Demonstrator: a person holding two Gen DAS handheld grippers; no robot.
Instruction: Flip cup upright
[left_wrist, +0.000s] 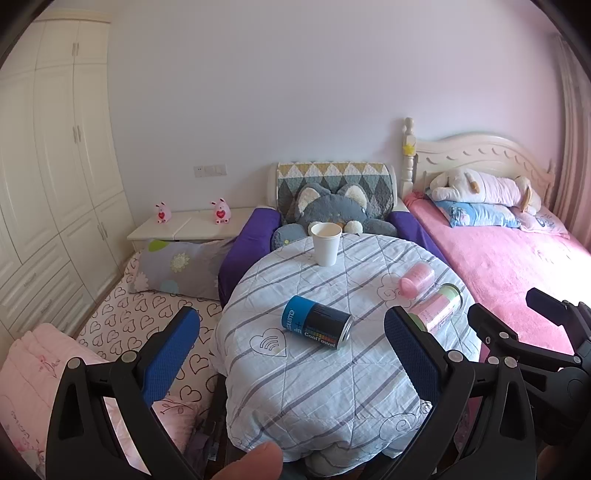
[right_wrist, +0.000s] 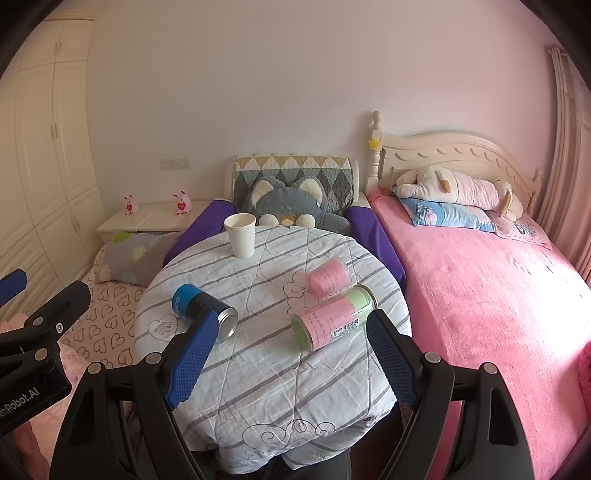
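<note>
Well back, both tongs (left_wrist: 291, 339) (right_wrist: 291, 350) wide apart, level, facing upright cup (left_wrist: 326, 244).

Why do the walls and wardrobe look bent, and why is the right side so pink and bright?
Left wrist view: the fisheye lens bows the wardrobe and darkens the corners. Right wrist view: strong light, seemingly from the right, washes out the pink bedspread, and a pink tint spreads over the wall; the white cup stays sharp.
</note>
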